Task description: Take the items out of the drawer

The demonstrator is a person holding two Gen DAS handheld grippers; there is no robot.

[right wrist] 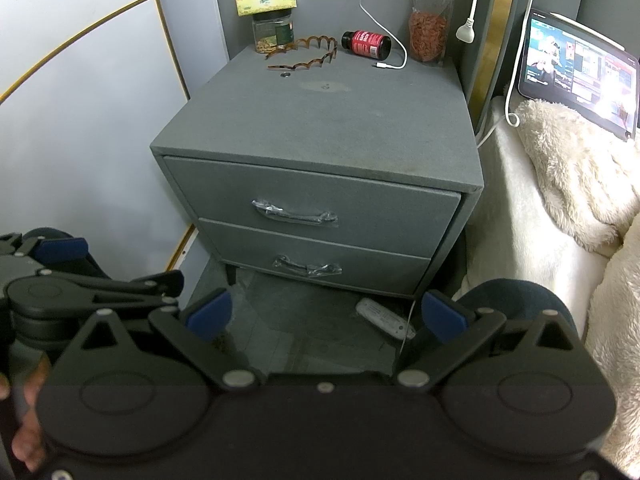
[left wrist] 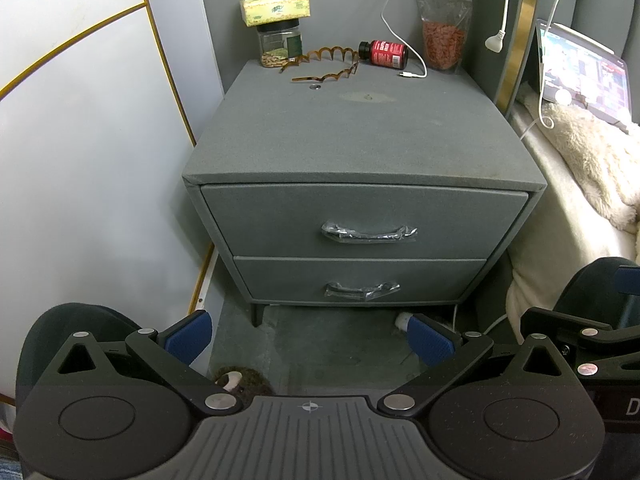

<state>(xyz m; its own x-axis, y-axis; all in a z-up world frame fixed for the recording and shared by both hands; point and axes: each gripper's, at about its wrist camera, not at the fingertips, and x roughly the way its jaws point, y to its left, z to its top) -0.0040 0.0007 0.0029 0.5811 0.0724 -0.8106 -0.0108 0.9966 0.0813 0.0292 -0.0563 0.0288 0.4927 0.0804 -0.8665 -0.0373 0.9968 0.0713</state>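
- Hidden: both drawers are closed, so their contents cannot be seen; clear plastic wrap blurs the shape of each handle. A dark furry thing (left wrist: 244,385) on the floor is partly covered by the left gripper's body and cannot be identified.
- Left gripper (left wrist: 310,340): jaws spread wide, empty, held low over the floor, near side of the nightstand (left wrist: 360,136). The top drawer (left wrist: 364,220) and bottom drawer (left wrist: 360,280) lie beyond the fingertips, well apart from them; the bottom handle (left wrist: 362,291) is the nearer one.
- Right gripper (right wrist: 326,318): jaws spread wide, empty, to the right of the left gripper, likewise short of the drawers. The top handle (right wrist: 295,214) sits far and slightly left of its fingertips. A hand (right wrist: 20,424) shows at the left edge.
- Surface: grey fabric nightstand top carries, along its far edge, a tissue box (left wrist: 275,7) stacked on a jar (left wrist: 280,46), a brown headband (left wrist: 326,65), a red bottle (left wrist: 384,54) lying on its side, a pouch (left wrist: 444,28) and a white cable (left wrist: 404,20).
- Room: pale wall panel left; bed with fleece blanket (right wrist: 576,176) and a lit tablet (right wrist: 580,68) right; a white object (right wrist: 384,318) on the grey floor.
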